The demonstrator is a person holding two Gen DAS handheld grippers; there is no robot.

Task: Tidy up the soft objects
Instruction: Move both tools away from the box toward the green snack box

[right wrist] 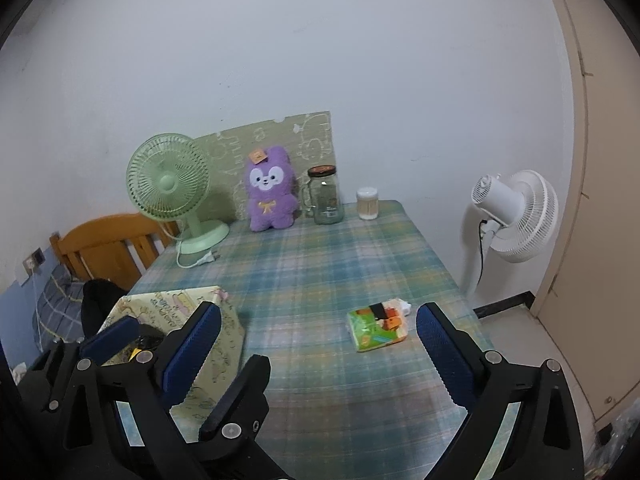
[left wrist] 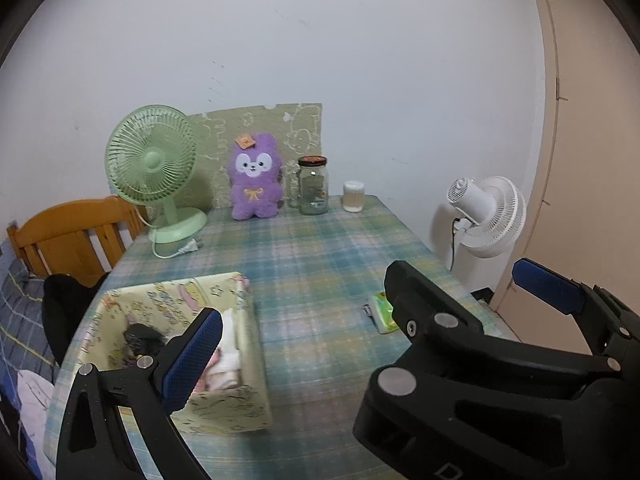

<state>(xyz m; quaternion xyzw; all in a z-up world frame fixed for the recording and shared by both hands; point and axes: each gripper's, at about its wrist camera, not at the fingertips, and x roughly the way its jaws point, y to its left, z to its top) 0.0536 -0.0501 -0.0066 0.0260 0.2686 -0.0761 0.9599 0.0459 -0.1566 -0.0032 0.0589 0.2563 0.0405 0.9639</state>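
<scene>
A pale yellow cartoon-print box [left wrist: 236,364] sits at the table's near left, holding white-pink cloth [left wrist: 224,356] and a dark item [left wrist: 140,338]; it also shows in the right wrist view [right wrist: 216,344]. A small green soft packet [right wrist: 378,328] lies right of centre on the plaid cloth, also in the left wrist view [left wrist: 384,312]. A purple plush bunny [left wrist: 254,178] stands at the back. My left gripper [left wrist: 368,312] is open and empty, left finger over the box. My right gripper [right wrist: 318,348] is open and empty, just before the packet.
A green desk fan [left wrist: 154,172] with loose plug, a glass jar [left wrist: 314,186] and a small white container [left wrist: 353,197] stand along the back wall. A white floor fan [right wrist: 516,216] stands right of the table. A wooden chair [left wrist: 76,236] is at left.
</scene>
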